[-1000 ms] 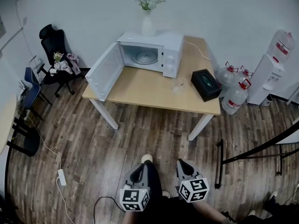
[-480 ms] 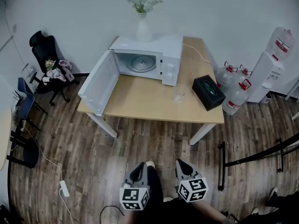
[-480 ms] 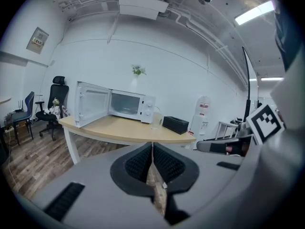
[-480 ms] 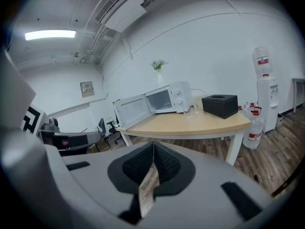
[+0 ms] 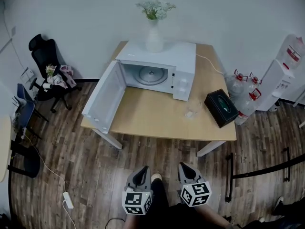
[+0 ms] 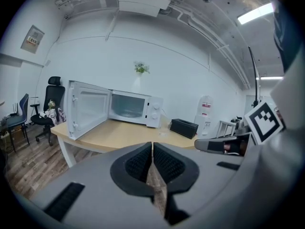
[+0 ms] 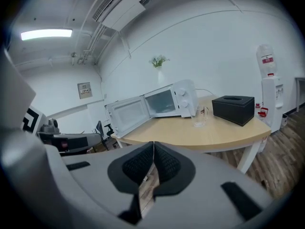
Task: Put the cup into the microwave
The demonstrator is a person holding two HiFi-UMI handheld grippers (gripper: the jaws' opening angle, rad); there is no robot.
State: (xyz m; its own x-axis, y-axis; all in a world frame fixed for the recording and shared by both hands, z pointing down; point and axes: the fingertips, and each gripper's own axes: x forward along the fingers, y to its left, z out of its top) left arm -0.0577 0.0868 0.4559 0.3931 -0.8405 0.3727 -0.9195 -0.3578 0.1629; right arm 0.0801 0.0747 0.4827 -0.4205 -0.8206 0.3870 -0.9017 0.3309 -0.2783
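Observation:
A clear glass cup (image 5: 192, 110) (image 7: 200, 116) (image 6: 164, 128) stands on the wooden table (image 5: 152, 118), to the right of the white microwave (image 5: 157, 68) (image 6: 131, 108) (image 7: 167, 100). The microwave's door (image 5: 101, 103) hangs wide open to the left and its turntable shows inside. My left gripper (image 5: 141, 175) (image 6: 152, 144) and right gripper (image 5: 187, 171) (image 7: 153, 144) are both shut and empty. They hover side by side over the floor, well short of the table's near edge.
A white vase of flowers (image 5: 154, 28) stands on the microwave. A black box (image 5: 221, 108) lies at the table's right end. Water bottles (image 5: 250, 92) and a dispenser (image 5: 281, 66) stand at right, office chairs (image 5: 45, 63) at left. A power strip (image 5: 68, 200) lies on the wood floor.
The table and microwave have come nearer and shifted in the head view as both grippers advanced toward them. Both stay shut.

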